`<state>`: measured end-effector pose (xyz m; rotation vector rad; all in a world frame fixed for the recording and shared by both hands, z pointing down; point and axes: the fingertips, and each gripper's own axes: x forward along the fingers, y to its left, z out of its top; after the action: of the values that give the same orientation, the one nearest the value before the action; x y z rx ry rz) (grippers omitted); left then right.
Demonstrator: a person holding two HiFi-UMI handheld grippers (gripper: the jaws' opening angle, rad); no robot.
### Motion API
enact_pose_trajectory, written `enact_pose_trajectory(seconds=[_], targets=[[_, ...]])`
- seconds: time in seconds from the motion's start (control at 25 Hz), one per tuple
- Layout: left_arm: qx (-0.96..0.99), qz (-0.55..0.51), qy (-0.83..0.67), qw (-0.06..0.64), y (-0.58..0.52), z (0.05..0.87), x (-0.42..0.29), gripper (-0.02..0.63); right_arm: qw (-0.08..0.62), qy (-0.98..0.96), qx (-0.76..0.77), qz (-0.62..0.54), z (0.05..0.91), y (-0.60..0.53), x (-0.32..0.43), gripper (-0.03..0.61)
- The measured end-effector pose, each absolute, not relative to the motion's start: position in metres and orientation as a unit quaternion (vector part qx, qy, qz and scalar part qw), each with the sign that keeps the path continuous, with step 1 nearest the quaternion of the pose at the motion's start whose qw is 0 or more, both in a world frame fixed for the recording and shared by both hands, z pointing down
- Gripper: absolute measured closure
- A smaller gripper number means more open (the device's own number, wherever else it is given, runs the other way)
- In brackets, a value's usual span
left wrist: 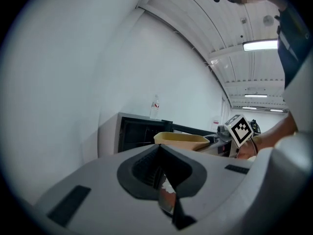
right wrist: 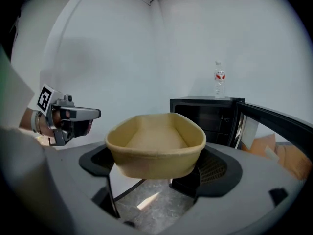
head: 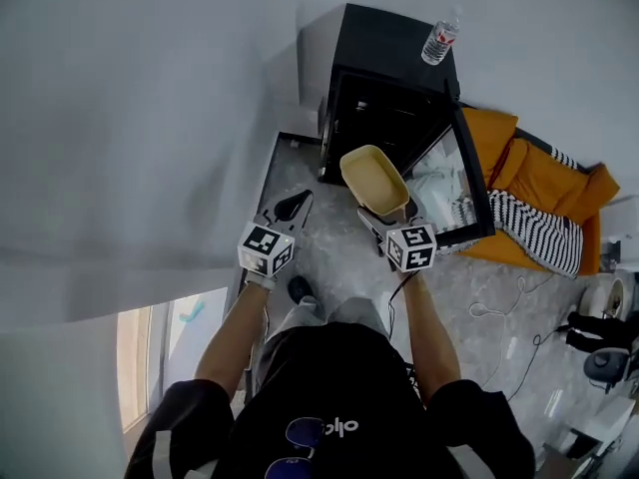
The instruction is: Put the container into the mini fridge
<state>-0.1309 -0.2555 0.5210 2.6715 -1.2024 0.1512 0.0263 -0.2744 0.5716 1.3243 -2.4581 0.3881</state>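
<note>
The container [head: 374, 180] is an empty tan oval tub, held level in front of the black mini fridge [head: 384, 98]. The fridge door [head: 469, 183] stands open to the right and the inside is dark. My right gripper [head: 387, 214] is shut on the container's near end; in the right gripper view the container [right wrist: 156, 143] fills the middle, with the fridge [right wrist: 210, 119] behind it to the right. My left gripper [head: 292, 207] hangs to the left of the container, shut and empty. From the left gripper view the container [left wrist: 181, 140] shows side-on before the fridge [left wrist: 134, 131].
A water bottle [head: 439, 40] stands on the fridge top. An orange cushion [head: 544, 178] and striped cloth [head: 539, 233] lie right of the door. Cables [head: 499, 312] trail on the stone floor. A white wall [head: 130, 118] runs close on the left.
</note>
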Motion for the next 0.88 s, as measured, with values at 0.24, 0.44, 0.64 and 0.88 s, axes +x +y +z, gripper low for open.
enact_pose_trajectory(seconds=[0.24, 0.44, 0.64, 0.88], targets=[[0.915, 0.054, -0.387, 0.105, -0.288, 0.531, -0.129, 0.607, 0.156, -0.844, 0.493, 0.142, 0.584, -0.302, 0.028, 0.054], [0.915, 0.055, -0.385, 0.108, -0.312, 0.545, -0.118, 0.607, 0.149, -0.837, 0.506, 0.144, 0.597, -0.326, 0.037, 0.054], [0.916, 0.058, -0.379, 0.118, -0.342, 0.568, -0.104, 0.607, 0.151, -0.831, 0.513, 0.153, 0.624, -0.359, 0.045, 0.054], [0.918, 0.072, -0.368, 0.132, -0.388, 0.608, -0.085, 0.607, 0.148, -0.824, 0.52, 0.17, 0.667, -0.413, 0.057, 0.054]])
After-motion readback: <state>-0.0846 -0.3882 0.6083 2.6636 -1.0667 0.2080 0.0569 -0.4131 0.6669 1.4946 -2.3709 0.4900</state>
